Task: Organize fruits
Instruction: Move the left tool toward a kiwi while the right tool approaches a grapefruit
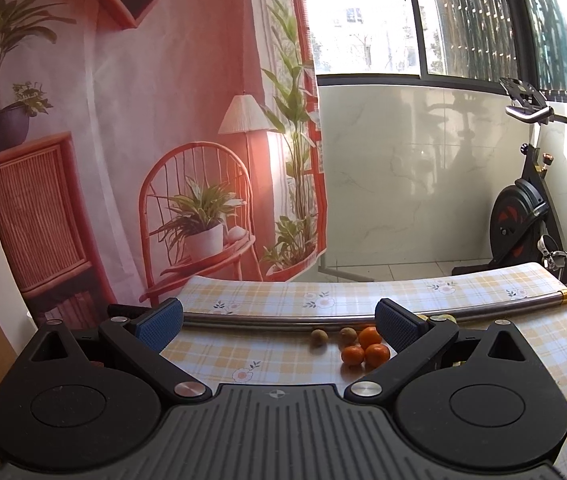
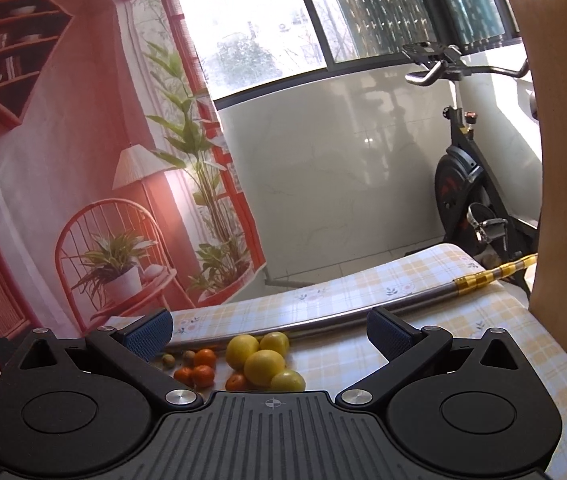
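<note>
Checked tablecloth [image 2: 363, 292] carries a metal rod [image 2: 343, 316]. Oranges [image 2: 199, 368], lemons [image 2: 261, 360] and small brown fruits [image 1: 317, 337] lie just before it. Left gripper [image 1: 279, 320] and right gripper [image 2: 269, 330]: jaws spread wide, empty.

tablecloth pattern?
Yellow-and-white plaid tablecloth with small printed flowers; clearest in the right wrist view.
</note>
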Action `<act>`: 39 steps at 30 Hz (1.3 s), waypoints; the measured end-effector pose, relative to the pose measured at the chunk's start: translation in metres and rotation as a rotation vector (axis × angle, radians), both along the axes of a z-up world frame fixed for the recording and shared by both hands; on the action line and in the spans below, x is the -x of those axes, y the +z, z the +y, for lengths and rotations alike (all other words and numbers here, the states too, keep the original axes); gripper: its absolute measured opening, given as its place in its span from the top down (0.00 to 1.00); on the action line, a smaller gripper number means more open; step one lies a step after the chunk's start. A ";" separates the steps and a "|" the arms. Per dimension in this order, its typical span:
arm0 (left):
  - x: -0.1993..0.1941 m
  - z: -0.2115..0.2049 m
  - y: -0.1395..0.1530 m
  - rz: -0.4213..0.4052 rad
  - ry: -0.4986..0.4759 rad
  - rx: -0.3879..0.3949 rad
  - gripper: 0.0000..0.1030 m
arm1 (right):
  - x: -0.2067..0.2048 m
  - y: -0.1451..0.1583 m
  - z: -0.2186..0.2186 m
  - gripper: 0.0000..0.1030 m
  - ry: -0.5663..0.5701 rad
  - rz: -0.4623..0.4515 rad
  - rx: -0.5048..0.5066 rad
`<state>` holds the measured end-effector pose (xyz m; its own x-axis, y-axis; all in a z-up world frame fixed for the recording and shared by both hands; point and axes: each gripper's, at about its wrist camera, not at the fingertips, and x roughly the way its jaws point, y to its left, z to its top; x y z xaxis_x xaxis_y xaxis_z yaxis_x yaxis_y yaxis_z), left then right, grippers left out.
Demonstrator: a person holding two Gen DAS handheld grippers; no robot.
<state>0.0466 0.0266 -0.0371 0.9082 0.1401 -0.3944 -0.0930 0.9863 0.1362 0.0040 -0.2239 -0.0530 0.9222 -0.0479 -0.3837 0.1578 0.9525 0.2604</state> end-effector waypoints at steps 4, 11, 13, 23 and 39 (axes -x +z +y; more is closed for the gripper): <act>-0.013 0.015 -0.012 0.001 0.032 0.098 0.01 | -0.014 -0.022 -0.011 0.00 -0.010 0.010 0.022; -0.030 0.040 -0.036 -0.013 0.086 0.262 0.02 | -0.050 -0.058 -0.003 0.00 0.111 0.077 0.110; -0.036 0.046 -0.041 0.011 0.097 0.286 0.05 | -0.064 -0.069 0.002 0.00 0.162 0.131 0.128; -0.056 0.058 -0.061 0.066 0.107 0.327 0.06 | -0.101 -0.116 0.028 0.00 0.315 0.211 0.304; -0.090 0.049 -0.075 0.173 0.135 0.177 0.05 | -0.146 -0.176 -0.007 0.10 0.300 0.198 0.251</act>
